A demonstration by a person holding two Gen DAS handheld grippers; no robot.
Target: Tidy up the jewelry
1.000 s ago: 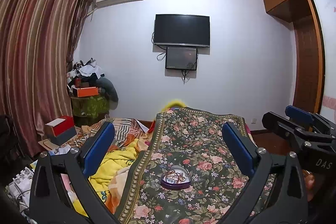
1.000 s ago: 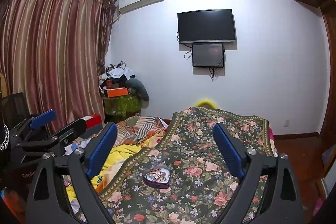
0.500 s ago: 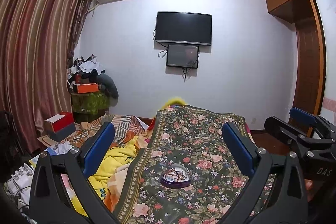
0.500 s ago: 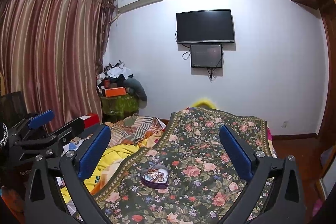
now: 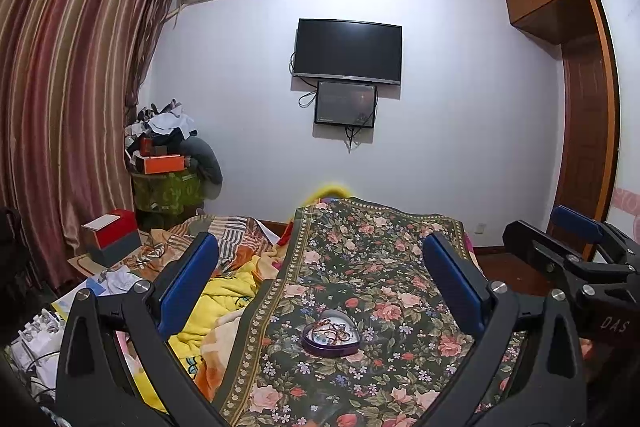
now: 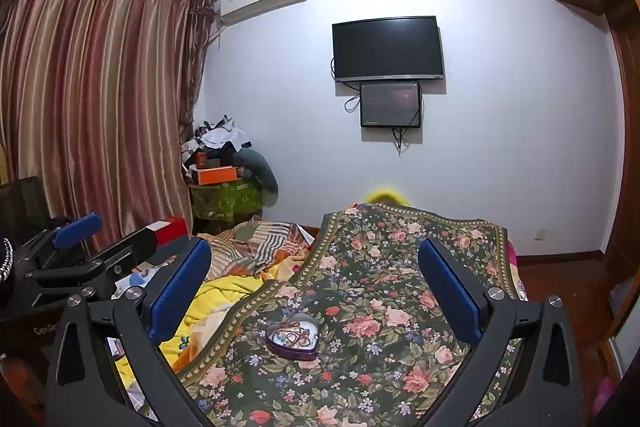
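**Both grippers wide open above the heart tin**

Since a second ago I see little change: in my left view the tin has slid slightly lower between the jaws, and in the right view the blue pads have spread a touch wider than they were.

My left gripper (image 5: 320,279) and right gripper (image 6: 314,273) both stand wide open, holding nothing. Each peeks into the other's view at the edge, cut off by the frame, so I read their jaws only from their own cameras.

The tin (image 5: 331,333) lies on the floral blanket (image 5: 380,259), below and between the left jaws, roughly centred; for the right jaws it sits between them too, nearer the left pad. It is heart-shaped, purple-walled, lid off, with a tangle of reddish-brown jewelry (image 6: 294,334) inside. I cannot make out single pieces in the tangle.
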